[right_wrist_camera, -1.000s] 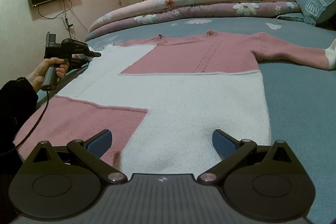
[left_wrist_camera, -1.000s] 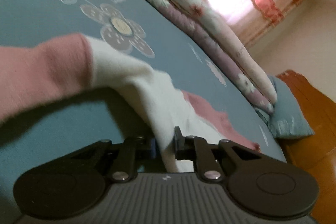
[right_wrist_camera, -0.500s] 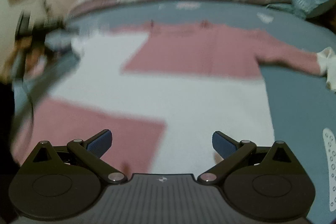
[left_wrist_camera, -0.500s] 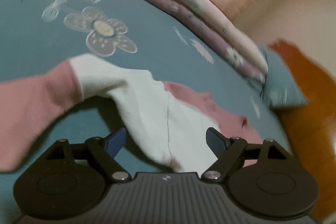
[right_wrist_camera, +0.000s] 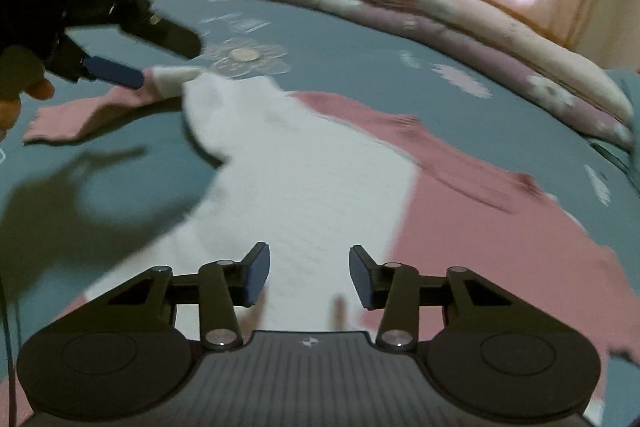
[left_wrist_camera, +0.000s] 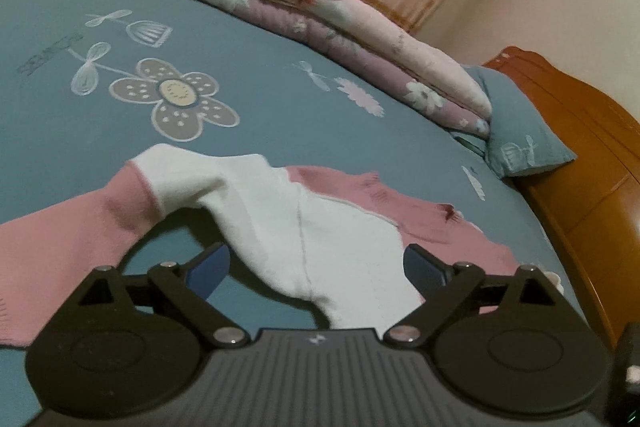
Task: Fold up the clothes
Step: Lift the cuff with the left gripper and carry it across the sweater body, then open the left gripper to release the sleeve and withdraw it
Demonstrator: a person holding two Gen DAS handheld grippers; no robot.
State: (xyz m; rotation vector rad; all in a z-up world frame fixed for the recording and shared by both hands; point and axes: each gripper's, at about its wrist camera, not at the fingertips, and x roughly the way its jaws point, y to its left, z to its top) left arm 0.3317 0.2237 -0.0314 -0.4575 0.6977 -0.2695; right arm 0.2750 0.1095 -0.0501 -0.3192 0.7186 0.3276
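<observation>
Sweater (right_wrist_camera: 304, 179): pink and white knit, lying on the blue bed (left_wrist_camera: 280, 99), body mostly flat, one sleeve (left_wrist_camera: 80, 223) trailing off to the side and humped where it meets the shoulder.
Handling: looks soft, limp and light; it will sag and drag on the bedsheet rather than hold a crease, so a pinch near a cuff, hem or shoulder seam seems the safest hold.
Left gripper (left_wrist_camera: 316, 267): jaws spread wide, holding nothing, the white shoulder cloth lying between and under them.
Right gripper (right_wrist_camera: 306, 275): jaws partly apart and empty, hovering over the white panel near the hem.
Change from a second ago: the left gripper was then clamped on the white cloth; now it has let go, and the fabric has dropped to the bed. The right gripper's jaws were wider then and have since narrowed, and it has swung toward the sleeve side.
Stage: sleeve not yet laid over the body; the body is unfolded.
</observation>
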